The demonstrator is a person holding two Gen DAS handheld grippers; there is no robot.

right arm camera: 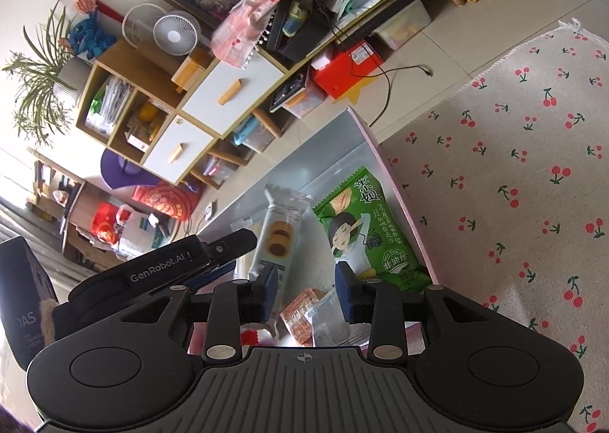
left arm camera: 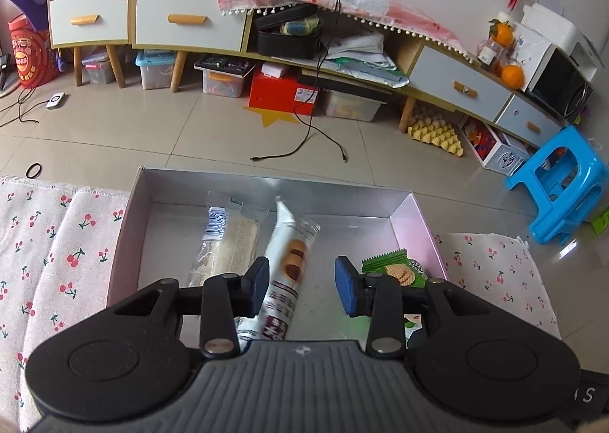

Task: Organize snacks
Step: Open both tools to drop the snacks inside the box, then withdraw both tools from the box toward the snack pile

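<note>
Left gripper (left arm camera: 300, 286) hangs spread over the box (left arm camera: 274, 187) at lower centre, cookie pack (left arm camera: 285, 265) loose between its pads, so that drop looks done. Right gripper (right arm camera: 306, 290) is spread too, over the orange wafer pack (right arm camera: 302, 315); next probably needs another snack fetched

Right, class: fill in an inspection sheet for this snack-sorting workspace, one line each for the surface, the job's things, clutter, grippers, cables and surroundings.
Surface: cherry-print cloth under a shallow silver box, on a tiled floor.
Job's things: in the box, a clear-wrapped wafer pack, a cookie pack and a green chip bag; an orange snack pack at the near edge.
Clutter: nothing seen on the cloth.
Grippers: left gripper open, the cookie pack between its fingers, unpressed; right gripper open above the orange snack pack.
Cables: black cable trailing across the floor.
Surroundings: low cabinet with drawers, blue stool.
</note>
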